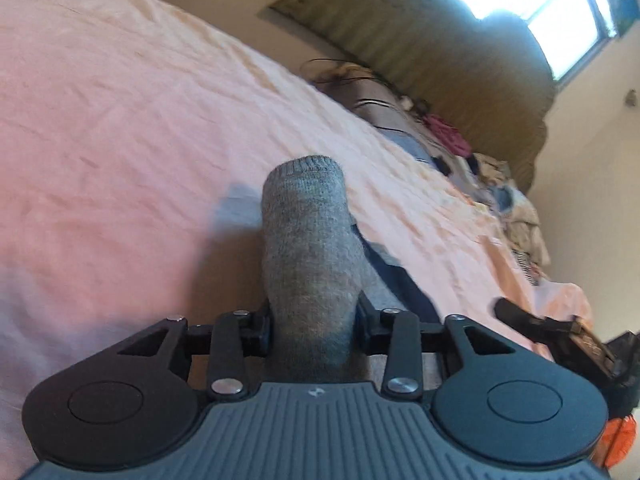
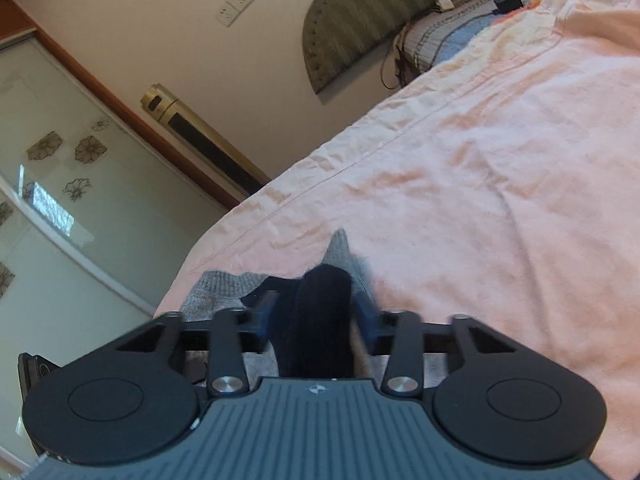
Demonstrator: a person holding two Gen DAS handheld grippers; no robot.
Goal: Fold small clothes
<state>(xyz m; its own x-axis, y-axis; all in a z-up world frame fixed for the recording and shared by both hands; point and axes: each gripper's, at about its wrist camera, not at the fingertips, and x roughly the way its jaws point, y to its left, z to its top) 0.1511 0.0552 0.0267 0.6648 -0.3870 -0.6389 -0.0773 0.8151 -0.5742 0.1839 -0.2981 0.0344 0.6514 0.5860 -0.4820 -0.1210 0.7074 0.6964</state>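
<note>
Where the task stands: a grey knitted sock (image 1: pixel 308 248) lies on a pink bedsheet (image 1: pixel 120 120), and both grippers are at it.
Left gripper (image 1: pixel 312 320): its two fingers sit on either side of the sock, which rises between them as a thick grey roll with its rounded end pointing away across the bed. The pads look pressed against the knit on both sides, so the claw appears clamped on the sock.
Sock, left view: a dark navy part (image 1: pixel 396 276) shows just to the right of the grey roll, lying on the sheet.
Right gripper (image 2: pixel 316 312): a dark, nearly black band of cloth (image 2: pixel 320 320) stands between its fingers. Blur and shadow hide whether the pads press on it, so I cannot tell if this claw grips or stands apart.
Sock, right view: grey knit (image 2: pixel 224 288) spreads on the sheet to the left of the fingers, and a grey point pokes up beyond the dark band.
Bed: the pink sheet is creased and covers most of both views; its edge runs diagonally in the right view.
Far side of bed: loose clothes and small items (image 1: pixel 492 184) lie along the edge near a padded headboard (image 1: pixel 460 64).
Room: a bright window (image 1: pixel 532 4), a wall socket (image 2: pixel 235 7), and a wardrobe door with flower prints (image 2: pixel 72 152).
</note>
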